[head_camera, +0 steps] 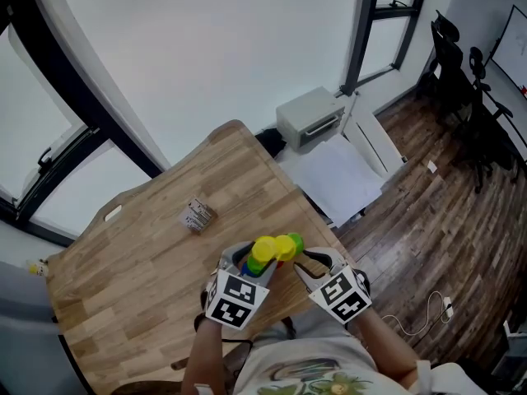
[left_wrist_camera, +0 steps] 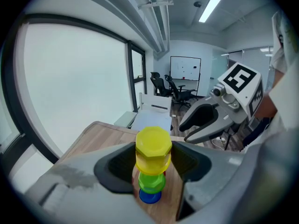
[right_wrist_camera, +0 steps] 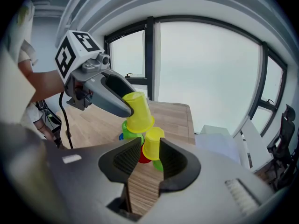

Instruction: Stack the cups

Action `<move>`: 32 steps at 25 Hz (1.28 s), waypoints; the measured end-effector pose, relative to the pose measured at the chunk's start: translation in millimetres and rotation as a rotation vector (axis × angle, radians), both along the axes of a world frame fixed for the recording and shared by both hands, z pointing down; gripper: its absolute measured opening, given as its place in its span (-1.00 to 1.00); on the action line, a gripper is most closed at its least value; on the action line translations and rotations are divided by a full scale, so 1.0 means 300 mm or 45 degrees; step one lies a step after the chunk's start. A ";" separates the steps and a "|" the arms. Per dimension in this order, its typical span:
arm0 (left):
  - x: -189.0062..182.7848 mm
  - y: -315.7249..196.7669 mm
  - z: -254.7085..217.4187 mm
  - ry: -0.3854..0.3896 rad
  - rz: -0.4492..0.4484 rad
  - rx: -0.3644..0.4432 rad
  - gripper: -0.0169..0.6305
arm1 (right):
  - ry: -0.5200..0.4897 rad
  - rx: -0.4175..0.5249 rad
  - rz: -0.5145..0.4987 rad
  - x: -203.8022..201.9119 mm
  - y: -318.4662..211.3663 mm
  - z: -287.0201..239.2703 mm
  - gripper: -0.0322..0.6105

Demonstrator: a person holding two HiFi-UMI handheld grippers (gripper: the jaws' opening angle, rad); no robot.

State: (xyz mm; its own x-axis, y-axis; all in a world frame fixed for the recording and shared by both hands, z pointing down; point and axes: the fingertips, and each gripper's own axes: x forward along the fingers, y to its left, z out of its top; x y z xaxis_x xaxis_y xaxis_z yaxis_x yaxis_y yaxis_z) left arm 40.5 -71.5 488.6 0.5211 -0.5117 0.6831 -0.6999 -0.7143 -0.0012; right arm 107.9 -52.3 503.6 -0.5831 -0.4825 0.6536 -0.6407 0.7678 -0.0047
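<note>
Left gripper point(left_wrist_camera: 153, 153) pinches big yellow cup point(left_wrist_camera: 153, 143); right gripper point(right_wrist_camera: 149, 148) clamps small yellow cup point(right_wrist_camera: 153, 138), seemingly touching, five o'clock of it.

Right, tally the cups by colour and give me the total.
Yellow cups: 2
Green cups: 2
Red cup: 1
Blue cup: 1
Total: 6 cups in view

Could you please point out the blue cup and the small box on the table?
blue cup point(left_wrist_camera: 150, 196): left gripper view, its exposed blue side.
small box point(head_camera: 198, 216): head view, its top face.
</note>
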 end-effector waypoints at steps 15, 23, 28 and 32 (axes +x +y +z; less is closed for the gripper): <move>0.021 0.004 0.035 -0.024 0.025 -0.023 -0.18 | 0.004 -0.016 -0.011 0.001 -0.001 0.017 -0.51; 0.023 -0.001 0.038 -0.010 0.026 -0.012 -0.18 | 0.006 -0.027 -0.007 0.005 0.002 0.025 -0.51; 0.021 -0.008 0.039 -0.004 0.000 0.007 -0.18 | 0.008 -0.032 -0.007 0.011 0.008 0.032 -0.51; 0.020 -0.011 0.041 0.010 -0.013 0.010 -0.18 | 0.006 -0.032 -0.009 0.011 0.010 0.031 -0.52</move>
State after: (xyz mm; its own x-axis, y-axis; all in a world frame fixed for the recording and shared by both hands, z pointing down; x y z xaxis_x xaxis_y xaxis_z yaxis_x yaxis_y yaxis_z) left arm 46.5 -75.0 500.8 0.5208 -0.5226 0.6750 -0.7073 -0.7069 -0.0016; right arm 111.3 -49.2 513.0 -0.5832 -0.4616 0.6684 -0.6351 0.7722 -0.0208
